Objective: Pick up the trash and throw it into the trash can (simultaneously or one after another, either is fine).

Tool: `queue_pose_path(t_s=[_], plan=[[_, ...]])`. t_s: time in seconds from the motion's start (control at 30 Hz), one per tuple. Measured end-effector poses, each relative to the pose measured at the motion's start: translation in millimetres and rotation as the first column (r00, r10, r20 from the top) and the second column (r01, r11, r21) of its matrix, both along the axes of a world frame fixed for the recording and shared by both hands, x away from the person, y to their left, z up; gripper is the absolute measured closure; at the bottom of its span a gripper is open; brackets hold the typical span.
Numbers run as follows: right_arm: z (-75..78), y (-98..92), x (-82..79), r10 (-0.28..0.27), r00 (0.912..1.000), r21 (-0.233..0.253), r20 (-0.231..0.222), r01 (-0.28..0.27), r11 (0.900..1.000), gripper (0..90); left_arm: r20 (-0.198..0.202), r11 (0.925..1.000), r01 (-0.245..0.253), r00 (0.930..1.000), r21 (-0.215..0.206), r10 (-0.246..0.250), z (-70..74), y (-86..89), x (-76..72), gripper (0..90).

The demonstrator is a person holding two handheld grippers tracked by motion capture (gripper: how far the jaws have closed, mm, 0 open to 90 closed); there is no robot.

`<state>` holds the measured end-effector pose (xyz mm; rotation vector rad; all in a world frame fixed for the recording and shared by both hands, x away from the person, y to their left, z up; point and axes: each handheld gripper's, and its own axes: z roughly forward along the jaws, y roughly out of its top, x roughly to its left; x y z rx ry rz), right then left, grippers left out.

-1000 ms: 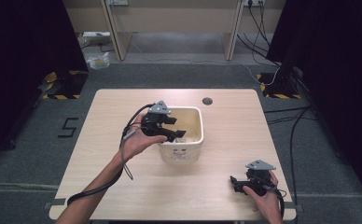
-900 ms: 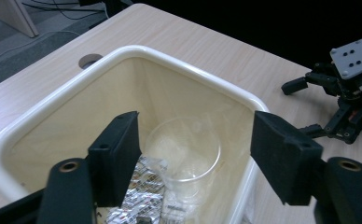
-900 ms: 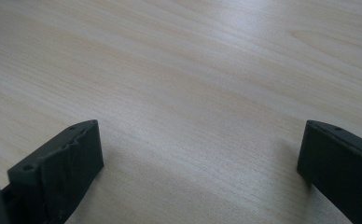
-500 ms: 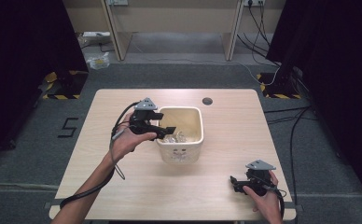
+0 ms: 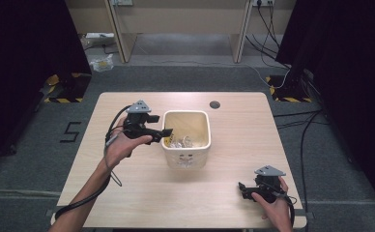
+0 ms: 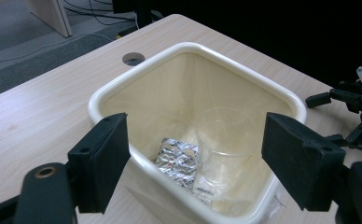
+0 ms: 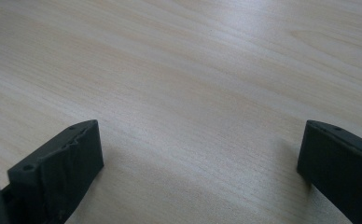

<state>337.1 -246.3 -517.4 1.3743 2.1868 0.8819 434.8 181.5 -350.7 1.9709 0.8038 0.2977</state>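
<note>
A cream plastic bin stands in the middle of the wooden table. Inside it lie a clear plastic cup and a silver blister pack. My left gripper hovers at the bin's left rim, open, nothing between its jaws; the left gripper view looks down into the bin. My right gripper rests low near the table's front right, open and holding nothing. In the right gripper view bare wood lies between the jaws.
A round cable hole sits in the table behind the bin. Cables trail from both grippers. Grey floor surrounds the table, with a wooden desk frame and cables at the back.
My left gripper has drawn back leftward from over the bin's inside to its left rim. The right gripper has stayed put.
</note>
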Motion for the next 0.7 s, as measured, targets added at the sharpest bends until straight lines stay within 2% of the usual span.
queue_pose_path(t_s=[0.4,0.7], plan=[[0.1,0.0,0.0,0.0,1.0,-0.001,-0.001,0.0,1.0,0.3,-0.005,0.9978,-0.056,0.9984,-0.037,0.056,-6.8,29.2,-2.7,22.3],[0.1,0.0,0.0,0.0,1.0,-0.001,0.0,0.0,1.0,0.3,-0.01,0.9955,-0.087,0.9962,-0.038,0.087,-15.1,46.2,-8.6,22.0]])
